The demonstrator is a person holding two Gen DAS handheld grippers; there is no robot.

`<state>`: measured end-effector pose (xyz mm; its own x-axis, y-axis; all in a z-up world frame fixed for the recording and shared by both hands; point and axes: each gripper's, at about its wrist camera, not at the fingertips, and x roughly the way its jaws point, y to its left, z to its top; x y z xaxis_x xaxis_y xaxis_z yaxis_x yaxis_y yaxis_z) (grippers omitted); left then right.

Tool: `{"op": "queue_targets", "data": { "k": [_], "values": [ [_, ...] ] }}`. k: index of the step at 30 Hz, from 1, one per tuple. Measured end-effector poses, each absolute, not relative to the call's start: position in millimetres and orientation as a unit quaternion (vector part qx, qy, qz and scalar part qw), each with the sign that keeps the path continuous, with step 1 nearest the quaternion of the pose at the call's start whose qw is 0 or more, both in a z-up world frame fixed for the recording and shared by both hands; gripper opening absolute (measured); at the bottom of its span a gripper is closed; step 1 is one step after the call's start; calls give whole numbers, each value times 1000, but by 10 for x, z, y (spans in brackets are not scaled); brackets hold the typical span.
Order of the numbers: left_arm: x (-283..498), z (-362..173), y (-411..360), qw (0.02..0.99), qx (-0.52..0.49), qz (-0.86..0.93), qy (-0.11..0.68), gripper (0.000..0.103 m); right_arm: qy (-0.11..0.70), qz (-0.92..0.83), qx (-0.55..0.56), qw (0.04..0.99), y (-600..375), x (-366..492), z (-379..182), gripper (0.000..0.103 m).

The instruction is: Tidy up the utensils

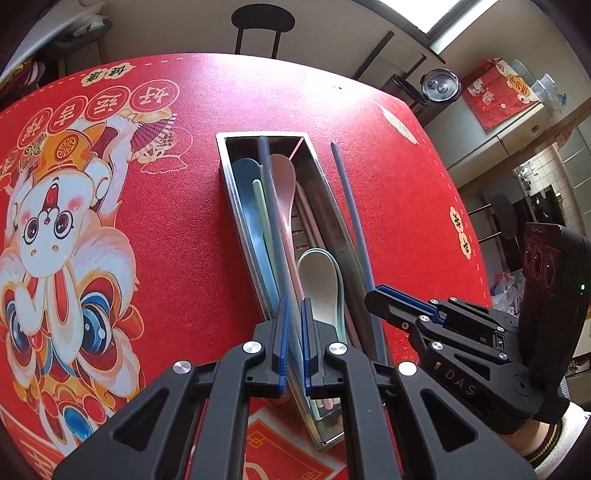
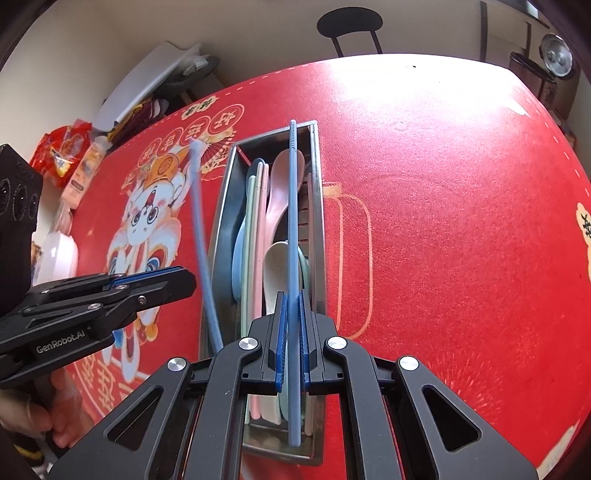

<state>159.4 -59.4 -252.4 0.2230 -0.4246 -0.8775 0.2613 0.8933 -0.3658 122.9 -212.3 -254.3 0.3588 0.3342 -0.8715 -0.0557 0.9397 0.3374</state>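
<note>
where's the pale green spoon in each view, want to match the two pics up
Left wrist view: the pale green spoon lies bowl-up in the near half of the long steel tray, just right of centre, above the fingers.
Right wrist view: the same spoon sits at picture centre, left of the held blue chopstick.
Shared landmark: the pink spoon lying in the tray just beyond it.

Daylight from window (image 1: 417,7) top right; blown-out glare on red tablecloth (image 2: 406,96) in right wrist view. Strong fisheye bending, dark corners. Left-held blue chopstick (image 2: 201,236) motion-blurred.
</note>
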Motion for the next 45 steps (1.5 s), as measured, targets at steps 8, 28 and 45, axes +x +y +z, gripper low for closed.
{"op": "queue_targets", "data": {
  "k": [8,28,45],
  "values": [
    [1590,-2376,-508,795,-61,-208,566,22,548,116,127,818,-2134,1234,-2440,8],
    [932,-633,40,937,-40,-159,309,97,349,3,72,934,-2429,592,-704,87],
    [364,-191,20,957,-28,-131,256,97,290,-79,83,950,-2441,-86,-213,88]
  ]
}}
